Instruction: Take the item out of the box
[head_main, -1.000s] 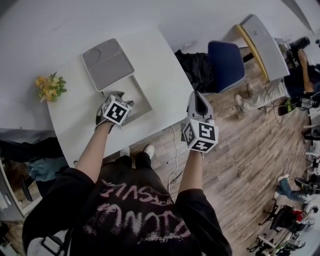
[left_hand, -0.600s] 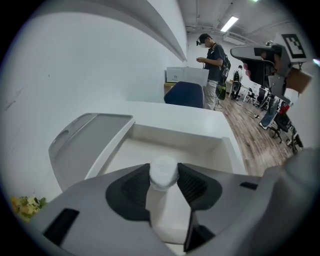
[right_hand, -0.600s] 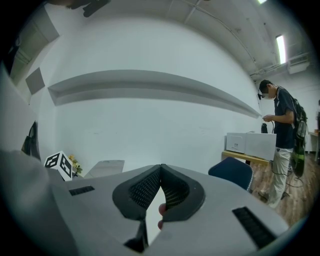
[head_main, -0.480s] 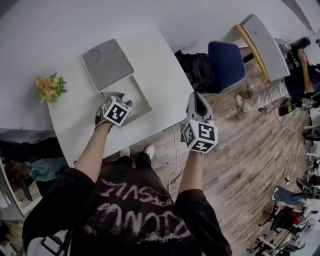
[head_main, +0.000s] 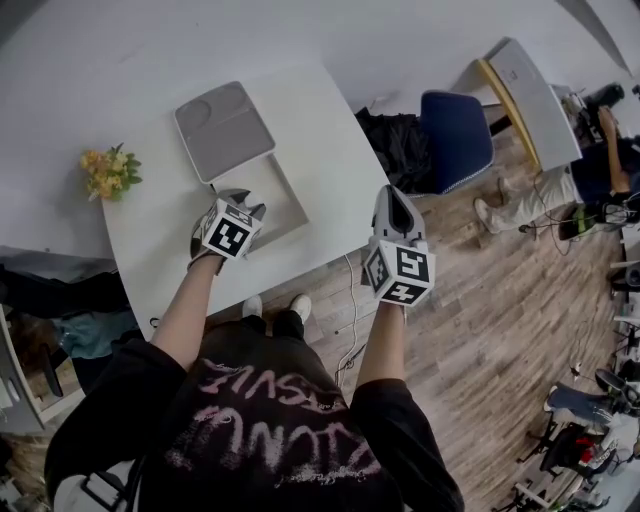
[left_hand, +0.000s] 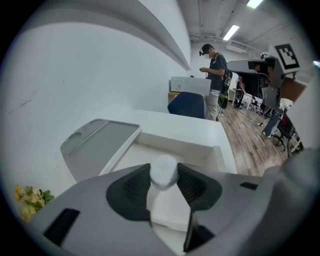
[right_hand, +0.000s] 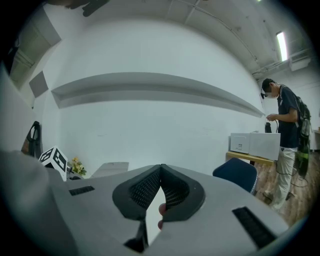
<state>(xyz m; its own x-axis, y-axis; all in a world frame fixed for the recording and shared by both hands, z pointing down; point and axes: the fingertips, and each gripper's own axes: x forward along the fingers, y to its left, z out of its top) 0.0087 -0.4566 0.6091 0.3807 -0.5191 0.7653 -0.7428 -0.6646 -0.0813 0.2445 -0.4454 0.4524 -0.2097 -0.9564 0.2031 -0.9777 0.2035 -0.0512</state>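
An open white box (head_main: 285, 188) lies on the white table (head_main: 330, 150), with its grey lid (head_main: 225, 130) folded back behind it. My left gripper (head_main: 237, 198) is over the box's near end. Its pads are shut on a small white cylindrical item (left_hand: 164, 172), which shows above the box's tray (left_hand: 175, 145) in the left gripper view. My right gripper (head_main: 398, 197) hangs off the table's right edge over the wooden floor. Its jaw tips (right_hand: 161, 171) meet with nothing between them.
A bunch of yellow flowers (head_main: 108, 170) sits at the table's left. A blue chair (head_main: 455, 135) and a black bag (head_main: 392, 140) stand beyond the table's right edge. A person (left_hand: 215, 80) stands further back in the room.
The left gripper has drawn slightly back toward the table's near edge, relative to the box. The right gripper has stayed where it was.
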